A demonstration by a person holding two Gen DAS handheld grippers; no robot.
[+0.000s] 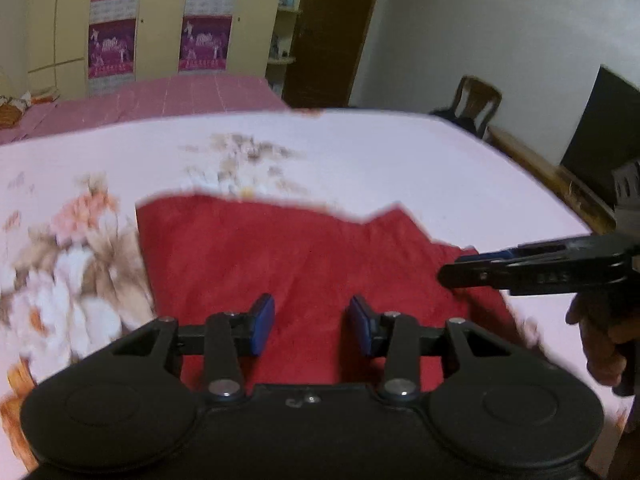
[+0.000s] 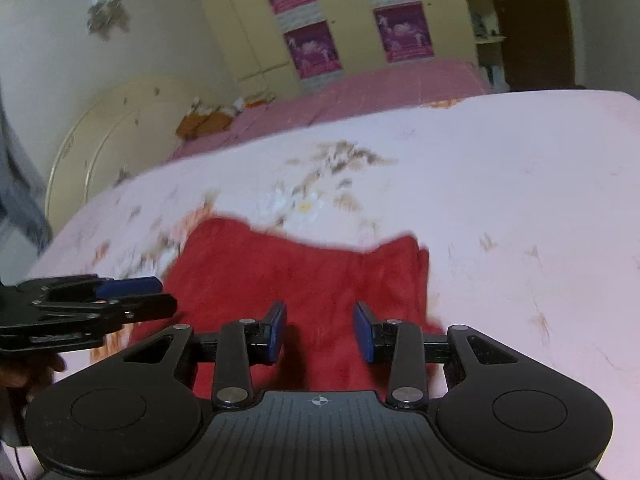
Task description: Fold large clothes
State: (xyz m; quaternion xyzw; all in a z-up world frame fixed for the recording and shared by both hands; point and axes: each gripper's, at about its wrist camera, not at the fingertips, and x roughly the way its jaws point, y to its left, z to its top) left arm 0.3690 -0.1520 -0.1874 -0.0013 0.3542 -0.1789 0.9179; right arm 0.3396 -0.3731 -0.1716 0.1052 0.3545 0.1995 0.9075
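A red garment [image 1: 288, 256] lies flat on the floral bedsheet [image 1: 360, 160], roughly folded into a wide rectangle. It also shows in the right wrist view [image 2: 304, 276]. My left gripper [image 1: 312, 326] is open and empty, hovering just above the garment's near part. My right gripper [image 2: 320, 330] is open and empty above the garment's near right part. In the left wrist view the right gripper [image 1: 460, 268] comes in from the right over the garment's right edge. In the right wrist view the left gripper [image 2: 160, 296] shows at the left edge.
A pink checked cover [image 1: 172, 100] lies beyond the floral sheet. Wardrobe doors with purple posters [image 1: 156, 20] stand at the back. A wooden chair [image 1: 476, 100] and the wooden bed edge [image 1: 552, 176] are at the right. A headboard [image 2: 104, 136] is at the left.
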